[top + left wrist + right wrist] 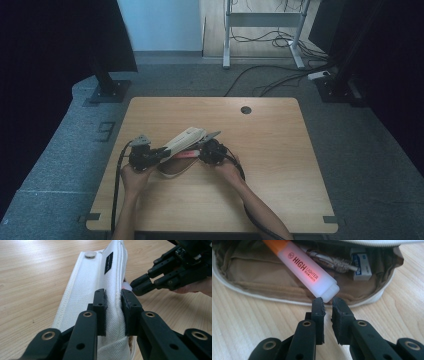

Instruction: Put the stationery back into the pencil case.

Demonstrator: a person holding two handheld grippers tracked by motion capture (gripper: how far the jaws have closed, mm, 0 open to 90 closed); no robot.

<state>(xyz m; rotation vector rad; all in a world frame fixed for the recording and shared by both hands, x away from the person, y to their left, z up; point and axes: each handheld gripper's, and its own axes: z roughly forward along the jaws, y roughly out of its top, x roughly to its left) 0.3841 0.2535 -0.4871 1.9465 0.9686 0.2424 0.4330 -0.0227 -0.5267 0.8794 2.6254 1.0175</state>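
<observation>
Two black jaws of the left gripper stand closed on the raised white flap of the pencil case, the canvas pinched between their pads at the centre of the left gripper view. In the right gripper view, low in the frame, the right gripper has its jaws drawn close together, a narrow gap between them, and the pale end of the highlighter sits right at their tips; whether they actually pinch it cannot be told. That highlighter slants up to the upper left, orange toward its far end, lying across the brown inside of the open case beside a pen and a small white-and-blue eraser. In the high view both forearms rise from the bottom edge and converge left of centre on the wooden table, the left hand and the right hand each wrapped around a gripper, with the case lifted open between them.
</observation>
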